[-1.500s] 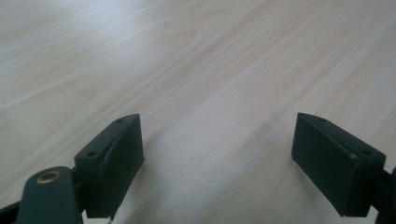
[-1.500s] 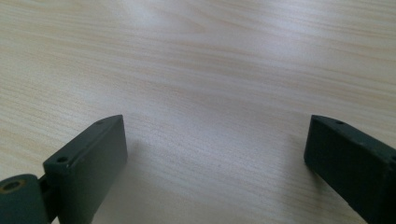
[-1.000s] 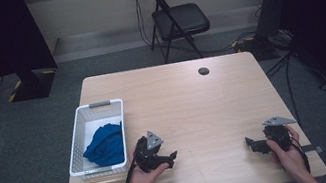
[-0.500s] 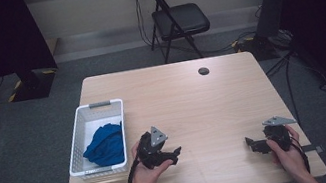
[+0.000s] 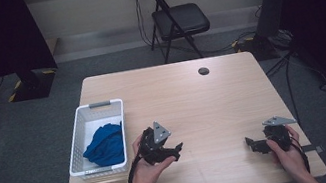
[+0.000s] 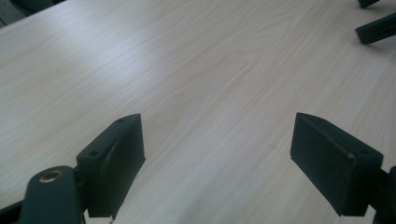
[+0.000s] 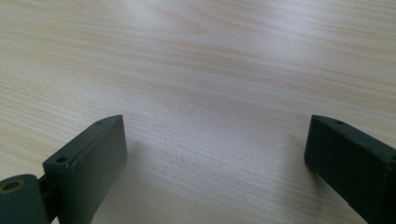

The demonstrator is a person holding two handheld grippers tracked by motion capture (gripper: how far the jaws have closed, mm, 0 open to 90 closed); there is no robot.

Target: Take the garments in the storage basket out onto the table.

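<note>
A white plastic basket (image 5: 76, 148) stands at the table's left edge with a crumpled blue cloth (image 5: 105, 145) inside it. Just right of the basket, a hand holds my left gripper (image 5: 177, 149) a little above the table, pointing right. Its jaws are open with only bare wood between them in the left gripper view (image 6: 217, 158). My right gripper (image 5: 250, 143) rests near the front right corner, pointing left, open over bare wood (image 7: 215, 158). Its jaw tips (image 6: 376, 28) appear far off in the left gripper view.
The light wooden table (image 5: 193, 101) has a small black round disc (image 5: 203, 70) near its far edge. A black folding chair (image 5: 180, 20) stands on the floor behind the table. Cables run along the floor at the back right.
The left hand has lifted its gripper slightly and shifted it a little to the right. The right gripper has stayed where it was.
</note>
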